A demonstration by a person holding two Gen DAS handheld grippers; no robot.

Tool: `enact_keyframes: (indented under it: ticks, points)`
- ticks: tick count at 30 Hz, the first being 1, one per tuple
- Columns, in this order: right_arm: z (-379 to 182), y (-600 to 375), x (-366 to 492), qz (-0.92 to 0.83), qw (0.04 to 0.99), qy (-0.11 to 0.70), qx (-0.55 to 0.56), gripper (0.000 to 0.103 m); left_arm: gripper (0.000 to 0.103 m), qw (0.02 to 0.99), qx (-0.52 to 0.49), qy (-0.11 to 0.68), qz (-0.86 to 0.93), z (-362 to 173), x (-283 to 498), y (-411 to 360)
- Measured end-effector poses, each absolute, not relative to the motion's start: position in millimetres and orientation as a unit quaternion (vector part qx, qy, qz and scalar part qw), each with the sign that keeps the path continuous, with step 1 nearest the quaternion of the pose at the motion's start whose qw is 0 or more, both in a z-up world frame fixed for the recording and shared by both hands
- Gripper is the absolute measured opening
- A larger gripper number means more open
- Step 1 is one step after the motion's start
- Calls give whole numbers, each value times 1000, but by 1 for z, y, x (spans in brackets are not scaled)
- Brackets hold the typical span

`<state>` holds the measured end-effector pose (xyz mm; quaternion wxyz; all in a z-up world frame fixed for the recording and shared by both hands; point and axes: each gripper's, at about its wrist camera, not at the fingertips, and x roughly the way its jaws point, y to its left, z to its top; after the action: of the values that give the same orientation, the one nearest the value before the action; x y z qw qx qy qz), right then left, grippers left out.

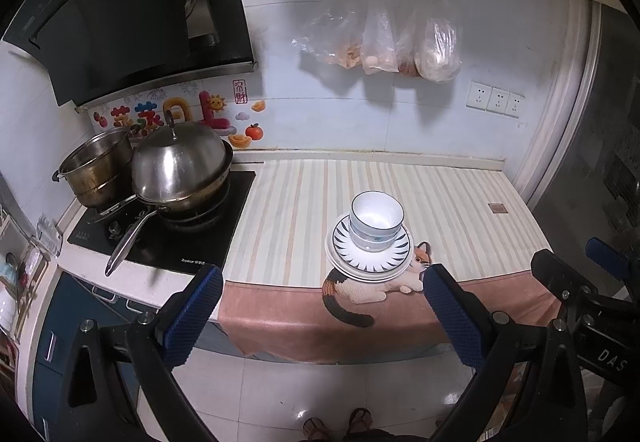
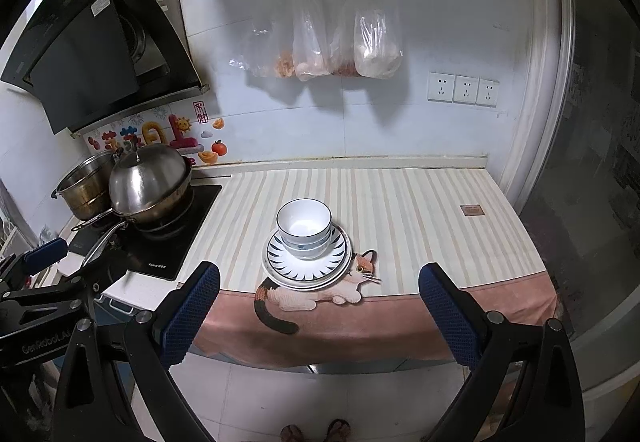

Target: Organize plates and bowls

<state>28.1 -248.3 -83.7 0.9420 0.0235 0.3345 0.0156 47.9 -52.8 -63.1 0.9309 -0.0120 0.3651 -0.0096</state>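
Both hand-held grippers hang back off the front edge of the tabletop (image 2: 400,202), over the floor, jaws spread wide and holding nothing: the left hand-held gripper (image 1: 322,298) frames the crockery from low centre of its view, the right hand-held gripper (image 2: 320,294) does the same in its own. The crockery already sits as one pile at the middle of each frame, on the striped cloth (image 2: 420,226) just behind the cat patch (image 2: 316,294): bowls (image 2: 304,228) nested on top of plates (image 2: 307,262). By my count there are two bowls, one inside the other, and at least two plates, a striped-rim one over a plain white one; a third rim may lie beneath, but I cannot tell. This looks like either the finish of stacking or the pause before a new step. Any next move calls for reaching forward over the cloth edge and closing on a rim without tipping the bowls.
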Motion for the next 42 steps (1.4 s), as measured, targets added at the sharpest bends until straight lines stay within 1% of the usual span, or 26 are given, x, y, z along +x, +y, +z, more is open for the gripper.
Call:
enact_keyframes:
  ticks: [42]
  points:
    - [-88, -258, 28, 13, 940, 341, 25, 102, 103, 929, -18, 370, -5, -64, 44, -53]
